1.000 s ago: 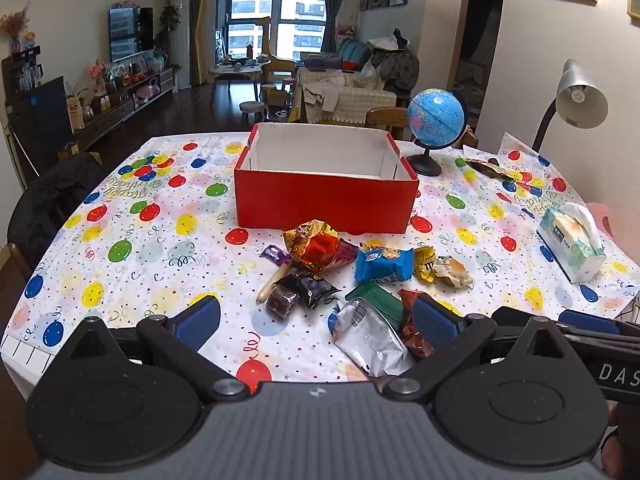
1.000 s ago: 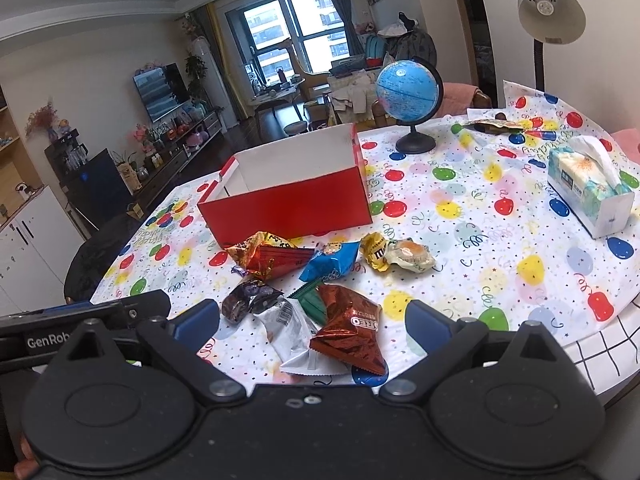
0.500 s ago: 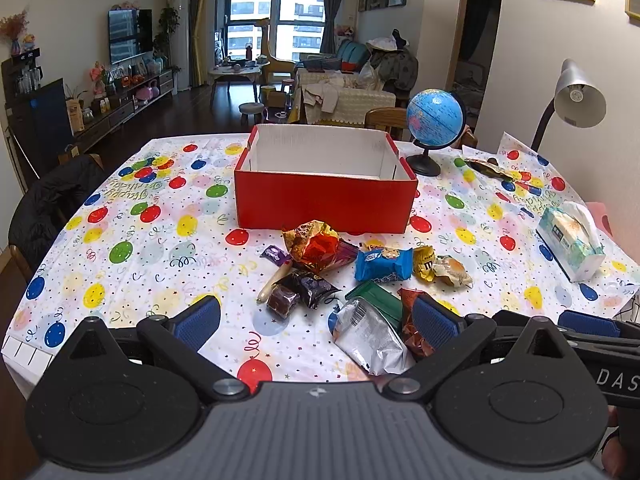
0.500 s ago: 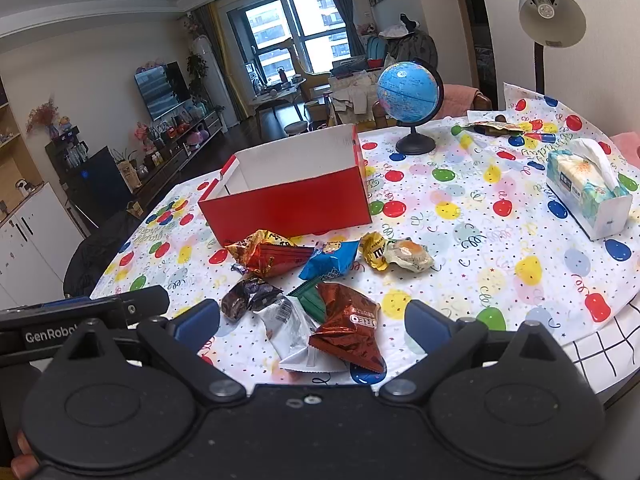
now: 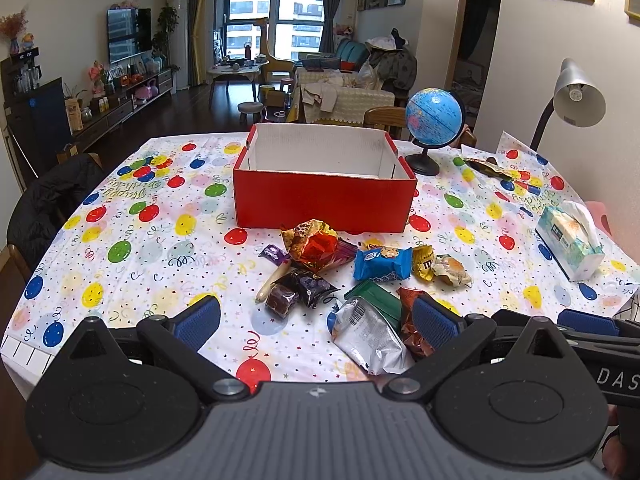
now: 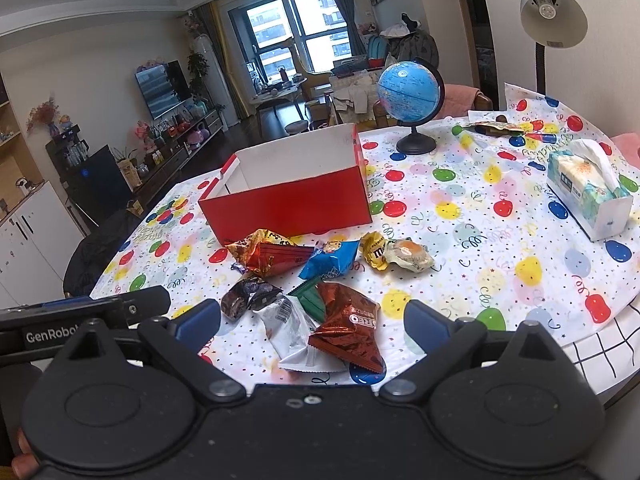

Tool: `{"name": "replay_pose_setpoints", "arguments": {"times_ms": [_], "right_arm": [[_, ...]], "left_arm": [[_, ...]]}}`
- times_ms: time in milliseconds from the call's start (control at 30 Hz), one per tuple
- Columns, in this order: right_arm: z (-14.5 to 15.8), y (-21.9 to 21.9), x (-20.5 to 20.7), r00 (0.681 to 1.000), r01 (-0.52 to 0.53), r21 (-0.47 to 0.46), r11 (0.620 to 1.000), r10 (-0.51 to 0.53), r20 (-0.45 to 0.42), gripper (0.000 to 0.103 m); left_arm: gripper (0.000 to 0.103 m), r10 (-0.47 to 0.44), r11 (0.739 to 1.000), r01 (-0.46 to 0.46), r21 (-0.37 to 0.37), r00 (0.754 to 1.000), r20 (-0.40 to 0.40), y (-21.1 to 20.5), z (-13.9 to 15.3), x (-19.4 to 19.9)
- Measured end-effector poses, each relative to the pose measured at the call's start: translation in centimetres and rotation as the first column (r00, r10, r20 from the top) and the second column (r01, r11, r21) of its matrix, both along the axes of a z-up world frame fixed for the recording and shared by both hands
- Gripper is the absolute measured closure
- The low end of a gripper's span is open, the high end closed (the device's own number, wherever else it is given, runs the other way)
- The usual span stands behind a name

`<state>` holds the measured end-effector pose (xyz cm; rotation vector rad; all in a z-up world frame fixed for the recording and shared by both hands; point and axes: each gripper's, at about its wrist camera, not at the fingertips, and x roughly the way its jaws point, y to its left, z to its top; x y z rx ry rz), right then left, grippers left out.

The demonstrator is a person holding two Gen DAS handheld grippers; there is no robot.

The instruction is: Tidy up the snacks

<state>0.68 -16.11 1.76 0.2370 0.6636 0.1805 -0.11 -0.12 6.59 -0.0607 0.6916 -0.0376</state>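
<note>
A red open box [image 5: 326,196] [image 6: 288,204] with a white inside stands mid-table. In front of it lie several snack packets: an orange-red bag [image 5: 314,246] [image 6: 268,254], a blue cookie pack [image 5: 382,266] [image 6: 330,258], a yellow candy pack [image 5: 424,262], a silver pack [image 5: 368,336] [image 6: 292,330], a brown Oreo pack [image 6: 348,330] and dark wrapped sweets [image 5: 300,288]. My left gripper [image 5: 316,320] is open above the near packets, holding nothing. My right gripper [image 6: 312,318] is open too, its fingers either side of the Oreo and silver packs.
A balloon-print cloth [image 5: 152,240] covers the table. A blue globe [image 5: 434,120] stands behind the box at right, a tissue box [image 5: 568,240] at the right edge, a desk lamp [image 5: 576,96] beyond. Another wrapper [image 5: 486,166] lies far right. A dark chair [image 5: 44,204] stands left.
Both views have barely shifted. The packets and the box have not moved, and both grippers stay open.
</note>
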Motion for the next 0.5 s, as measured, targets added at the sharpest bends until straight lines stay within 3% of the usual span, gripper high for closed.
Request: {"name": "replay_pose_setpoints", "arguments": {"times_ms": [500], "right_arm": [[-0.09,0.08,0.00,1.000,-0.002,-0.004,1.000,0.002,0.002,0.005]], "left_arm": [[0.000,-0.003,1.000,0.003,-0.009,1.000,-0.001,-0.02,-0.21,0.26]]}}
